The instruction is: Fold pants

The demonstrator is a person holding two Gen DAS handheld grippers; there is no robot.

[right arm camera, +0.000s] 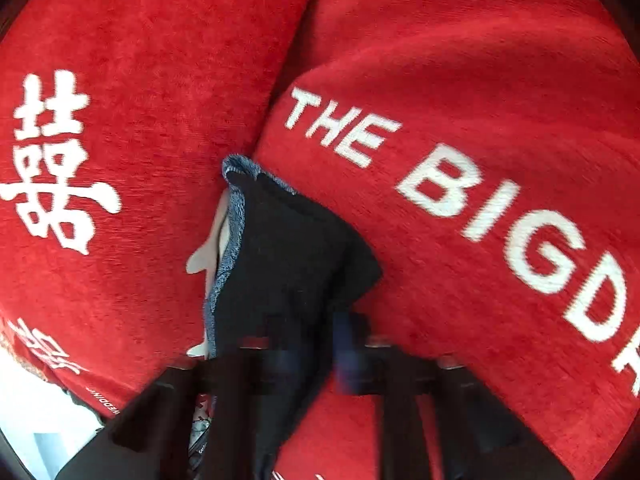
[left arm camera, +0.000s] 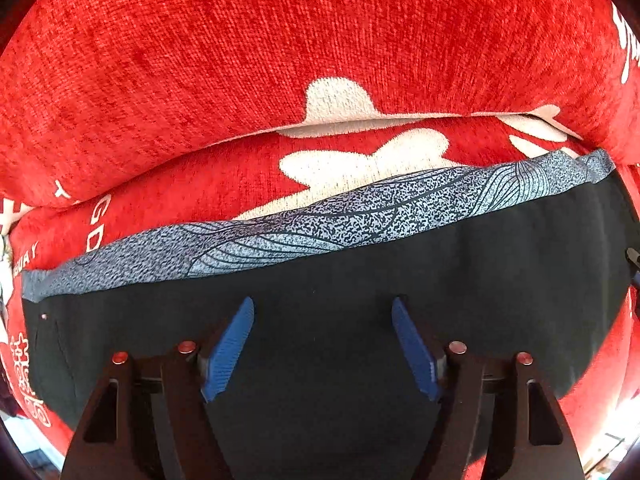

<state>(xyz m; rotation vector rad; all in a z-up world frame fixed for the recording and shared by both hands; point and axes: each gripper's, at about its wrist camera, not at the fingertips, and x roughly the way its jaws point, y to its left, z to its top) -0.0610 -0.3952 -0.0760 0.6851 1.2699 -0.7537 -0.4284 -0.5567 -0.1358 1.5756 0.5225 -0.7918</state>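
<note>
The pants (left arm camera: 340, 320) lie flat on a red cushion (left arm camera: 240, 60), the grey waistband (left arm camera: 320, 216) at the far edge. The left gripper (left arm camera: 323, 346) hovers with fingers apart, holding nothing. The right gripper (right arm camera: 316, 356) pinches a black corner, which should be laid down smoothly, edges matched, before it lets go.

Setting: domestic room, likely living room or bedroom. Evidence: plush red cushions (left arm camera: 280, 40) with white woven lettering, "THE BIG D…" (right arm camera: 460, 200), and a double-happiness character (right arm camera: 52, 160); black pants (left arm camera: 320, 320) laid across the cushions.
</note>
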